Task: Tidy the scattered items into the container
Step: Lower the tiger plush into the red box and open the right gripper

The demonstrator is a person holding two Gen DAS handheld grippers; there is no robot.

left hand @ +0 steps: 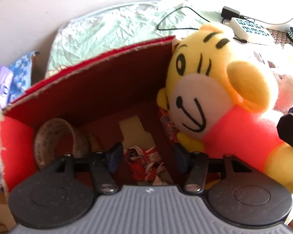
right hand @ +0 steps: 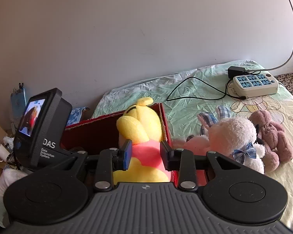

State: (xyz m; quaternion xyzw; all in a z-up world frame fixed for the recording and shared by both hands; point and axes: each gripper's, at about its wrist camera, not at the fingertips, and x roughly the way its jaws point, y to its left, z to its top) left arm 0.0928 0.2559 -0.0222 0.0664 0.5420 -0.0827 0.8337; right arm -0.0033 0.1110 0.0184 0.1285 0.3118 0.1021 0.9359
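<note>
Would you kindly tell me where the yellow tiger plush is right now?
The yellow tiger plush is at the right end of the red box, lying over its right wall, gripped at its pink torso by the right claw; the white plush sits just to its right.

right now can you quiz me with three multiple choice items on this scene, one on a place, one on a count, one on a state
1. Where is the tiger plush?
A. flat on the sheet beside the power strip
B. at the red box's right wall, head over the box
C. on the floor

2. How many plush toys lie on the bed right of the red box?
A. none
B. one
C. at least two

3. How does the right gripper stand?
A. closed on the tiger plush
B. open, holding nothing
C. closed on a cable

Answers: 1 B, its head sits above the box rim; 2 C, a white plush and a brown plush show; 3 A, both pads press its pink shirt.
</note>
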